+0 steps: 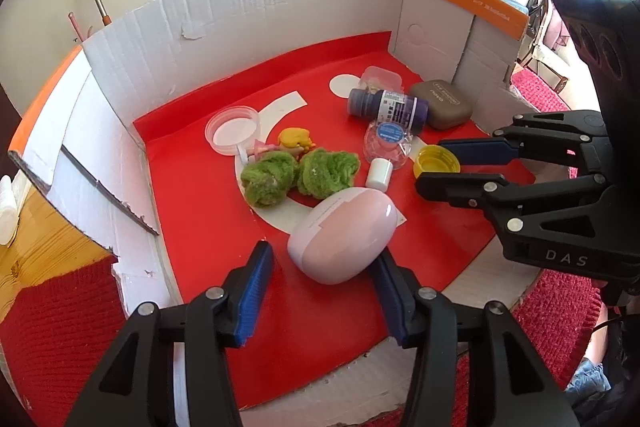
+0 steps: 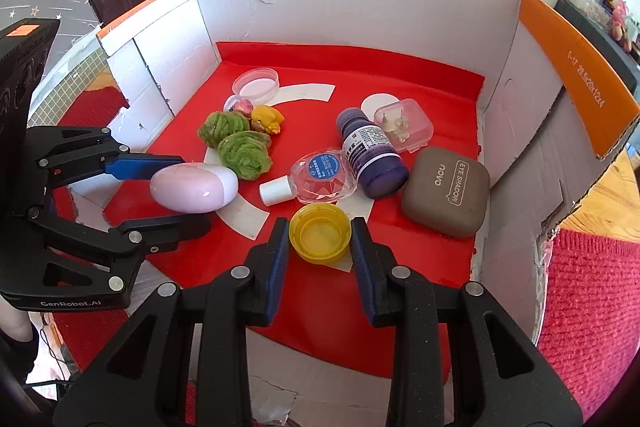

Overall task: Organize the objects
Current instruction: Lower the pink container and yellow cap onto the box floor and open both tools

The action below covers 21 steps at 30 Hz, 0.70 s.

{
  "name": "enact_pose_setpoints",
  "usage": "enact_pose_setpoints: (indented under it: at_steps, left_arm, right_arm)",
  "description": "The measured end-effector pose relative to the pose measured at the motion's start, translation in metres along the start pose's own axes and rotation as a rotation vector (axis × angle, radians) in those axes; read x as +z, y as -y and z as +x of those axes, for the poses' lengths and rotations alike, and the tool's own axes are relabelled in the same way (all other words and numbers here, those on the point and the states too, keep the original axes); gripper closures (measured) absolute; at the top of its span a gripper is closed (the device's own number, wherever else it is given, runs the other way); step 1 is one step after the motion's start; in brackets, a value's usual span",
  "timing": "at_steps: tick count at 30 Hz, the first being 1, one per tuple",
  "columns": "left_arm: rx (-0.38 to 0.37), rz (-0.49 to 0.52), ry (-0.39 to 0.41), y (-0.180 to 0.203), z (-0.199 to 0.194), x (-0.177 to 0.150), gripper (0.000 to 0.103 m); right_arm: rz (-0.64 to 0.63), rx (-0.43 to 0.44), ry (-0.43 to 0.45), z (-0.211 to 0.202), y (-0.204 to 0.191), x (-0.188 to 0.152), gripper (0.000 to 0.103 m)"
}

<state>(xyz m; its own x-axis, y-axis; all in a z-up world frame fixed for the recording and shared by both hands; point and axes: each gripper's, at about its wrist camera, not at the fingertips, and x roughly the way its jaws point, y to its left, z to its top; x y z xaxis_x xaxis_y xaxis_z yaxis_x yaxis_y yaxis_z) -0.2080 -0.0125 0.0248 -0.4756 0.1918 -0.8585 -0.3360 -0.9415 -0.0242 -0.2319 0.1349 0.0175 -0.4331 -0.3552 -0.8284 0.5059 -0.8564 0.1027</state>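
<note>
A pink egg-shaped case (image 1: pixel 342 235) lies on the red mat (image 1: pixel 200 219) between the open fingers of my left gripper (image 1: pixel 322 287); it also shows in the right wrist view (image 2: pixel 194 187). A yellow cap (image 2: pixel 320 233) sits open side up between the open fingers of my right gripper (image 2: pixel 320 247), also seen from the left wrist (image 1: pixel 436 158). Neither gripper visibly presses its object. Behind lie two green woolly balls (image 1: pixel 300 175), a small yellow toy (image 1: pixel 295 139), a clear bottle with white cap (image 2: pixel 316 173), a purple bottle (image 2: pixel 372 153) and a brown eyeshadow case (image 2: pixel 446 191).
White cardboard walls (image 2: pixel 360 3) with orange edges ring the mat on three sides. A clear round lid (image 2: pixel 256 83) and a clear small box (image 2: pixel 404 125) lie toward the back. Red carpet (image 2: pixel 592 307) and wooden floor lie outside.
</note>
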Motion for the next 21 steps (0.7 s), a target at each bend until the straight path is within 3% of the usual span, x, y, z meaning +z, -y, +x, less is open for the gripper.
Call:
enact_pose_setpoints:
  at_steps: [7,9,10,11,21]
  left_arm:
    - [0.004,0.0,0.008,0.0,-0.002,-0.002,0.046]
    - [0.004,0.0,0.009,0.0,-0.002,-0.002,0.045]
    - [0.003,0.0,0.01,0.0,-0.001,-0.001,0.044]
    - [0.0,0.0,0.011,0.0,-0.001,-0.001,0.044]
    - [0.019,0.018,0.034,0.007,-0.009,-0.005,0.037]
  right_arm:
    - [-0.007,-0.004,-0.002,0.0,-0.002,0.0,0.071]
    - [-0.006,-0.001,0.001,0.0,-0.003,0.0,0.055]
    - [-0.005,-0.006,0.003,0.0,-0.003,-0.001,0.041]
    - [-0.006,-0.009,0.005,-0.001,-0.003,-0.001,0.039]
    - [0.008,-0.003,0.024,-0.01,-0.002,-0.004,0.039]
